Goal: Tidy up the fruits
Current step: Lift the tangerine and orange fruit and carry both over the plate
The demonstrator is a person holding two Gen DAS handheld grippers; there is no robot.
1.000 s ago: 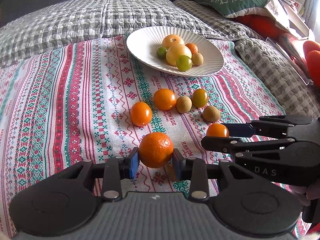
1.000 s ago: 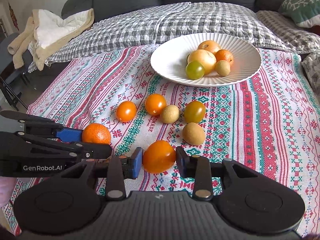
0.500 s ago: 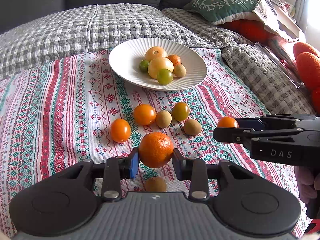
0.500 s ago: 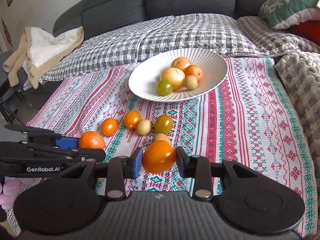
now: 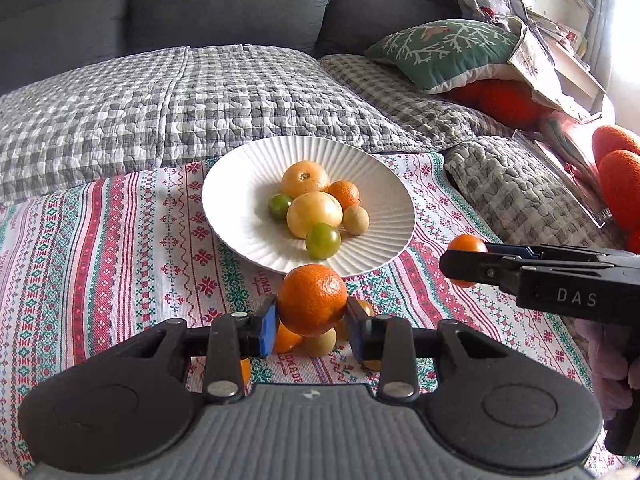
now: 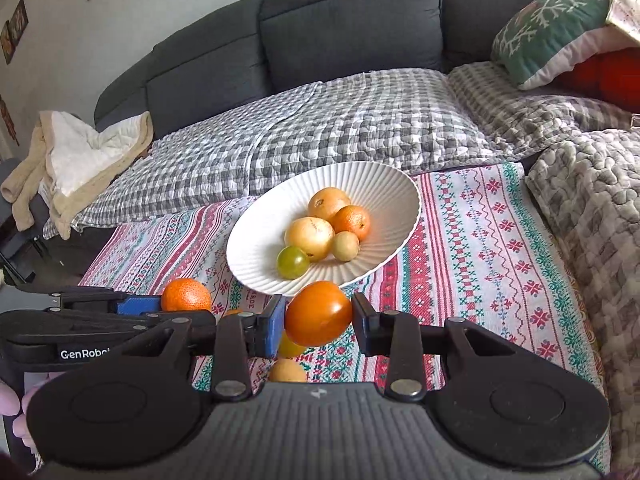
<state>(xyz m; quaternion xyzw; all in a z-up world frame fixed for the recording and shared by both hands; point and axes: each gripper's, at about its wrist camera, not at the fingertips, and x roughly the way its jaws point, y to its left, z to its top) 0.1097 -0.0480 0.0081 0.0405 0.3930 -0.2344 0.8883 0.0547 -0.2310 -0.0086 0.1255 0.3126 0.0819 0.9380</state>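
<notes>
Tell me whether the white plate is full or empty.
Partly filled: the white plate holds six fruits clustered near its middle, with bare ribbed surface around them.

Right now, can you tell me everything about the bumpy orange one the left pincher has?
The mandarin is round, bright orange, with dimpled, slightly shiny peel. The left gripper is shut on it, a pad pressed against each side, holding it off the patterned cloth just before the white plate. Only the pads touch it.

Dark grey sofa (image 6: 352,20) w/ checked quilt (image 6: 340,128), green cushion (image 6: 556,28), daylight from right.
</notes>
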